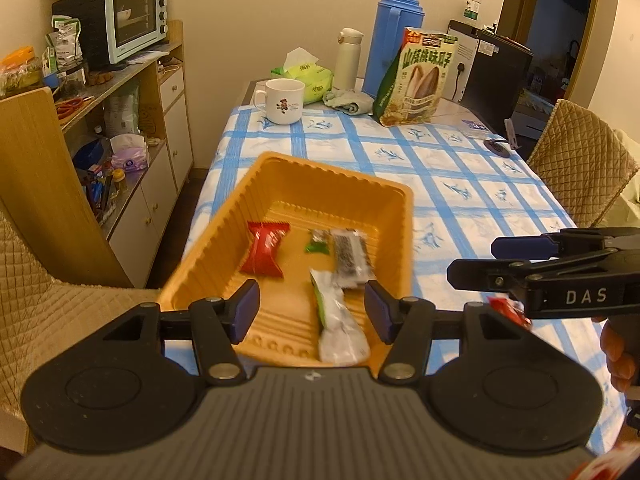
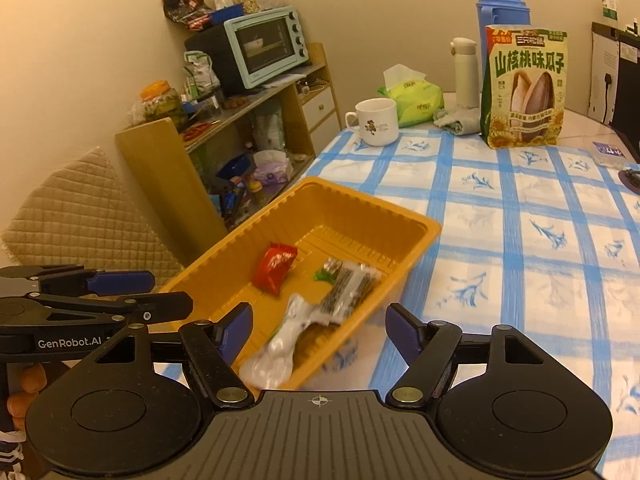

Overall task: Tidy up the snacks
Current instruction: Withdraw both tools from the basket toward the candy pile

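Observation:
An orange tray [image 1: 332,168] [image 2: 360,196] sits on the blue-checked tablecloth near the table's left edge. Inside lie a red packet [image 1: 264,248] [image 2: 276,266], a small green-ended sweet [image 1: 316,242] [image 2: 324,274], a dark bar in clear wrap [image 1: 352,258] [image 2: 348,292] and a white-and-green packet [image 1: 338,320] [image 2: 280,348]. My left gripper [image 1: 311,308] [image 2: 172,294] hangs open over the tray's near end, pads touching nothing. My right gripper [image 2: 318,328] [image 1: 474,260] is open beside the tray's right near corner, empty. A further red packet [image 1: 508,310] lies on the cloth under it.
At the table's far end stand a white mug [image 1: 282,100], a tissue pack [image 1: 306,74], a white flask [image 1: 348,58], a blue thermos [image 1: 394,36] and a sunflower-seed bag [image 1: 416,80]. A shelf unit with a toaster oven [image 1: 134,20] stands left. Quilted chairs [image 1: 580,160] flank the table.

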Available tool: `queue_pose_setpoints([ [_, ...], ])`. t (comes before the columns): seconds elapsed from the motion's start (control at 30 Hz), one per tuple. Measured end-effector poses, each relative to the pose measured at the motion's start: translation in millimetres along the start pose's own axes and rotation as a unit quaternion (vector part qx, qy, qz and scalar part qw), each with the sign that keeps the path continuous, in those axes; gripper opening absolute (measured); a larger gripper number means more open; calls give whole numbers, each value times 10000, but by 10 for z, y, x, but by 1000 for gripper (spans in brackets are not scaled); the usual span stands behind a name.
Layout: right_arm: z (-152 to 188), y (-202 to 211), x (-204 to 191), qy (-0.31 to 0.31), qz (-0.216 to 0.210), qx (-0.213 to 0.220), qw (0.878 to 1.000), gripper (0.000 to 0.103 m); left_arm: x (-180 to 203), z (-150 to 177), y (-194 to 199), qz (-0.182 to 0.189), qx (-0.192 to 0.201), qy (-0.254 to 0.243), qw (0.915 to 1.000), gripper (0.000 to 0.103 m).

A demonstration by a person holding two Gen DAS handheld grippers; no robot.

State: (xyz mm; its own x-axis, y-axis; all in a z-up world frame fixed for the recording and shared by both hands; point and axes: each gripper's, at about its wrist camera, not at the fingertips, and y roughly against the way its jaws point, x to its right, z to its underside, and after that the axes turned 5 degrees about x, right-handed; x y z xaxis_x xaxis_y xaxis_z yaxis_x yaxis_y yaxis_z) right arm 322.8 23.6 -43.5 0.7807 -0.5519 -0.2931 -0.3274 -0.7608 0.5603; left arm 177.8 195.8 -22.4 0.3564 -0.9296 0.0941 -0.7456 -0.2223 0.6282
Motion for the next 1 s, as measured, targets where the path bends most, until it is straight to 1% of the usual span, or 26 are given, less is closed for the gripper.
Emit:
queue_pose_setpoints([
  [0.23,235,402,97,-22,-41,-46,10000,74,270,233,246,-8,-88,54,9999,55],
  [0.47,492,752,283,-74,5,-157,9998,75,591,437,396,38,-171,82,9998,55],
  [0.73,768,1044,574,-178,124,-320,9993,75,974,632,434,172,-335,48,9993,55],
  [1.0,971,1250,864,-297,322,-409,9982,75,1336,787,350,296,-493,-30,9983,55],
])
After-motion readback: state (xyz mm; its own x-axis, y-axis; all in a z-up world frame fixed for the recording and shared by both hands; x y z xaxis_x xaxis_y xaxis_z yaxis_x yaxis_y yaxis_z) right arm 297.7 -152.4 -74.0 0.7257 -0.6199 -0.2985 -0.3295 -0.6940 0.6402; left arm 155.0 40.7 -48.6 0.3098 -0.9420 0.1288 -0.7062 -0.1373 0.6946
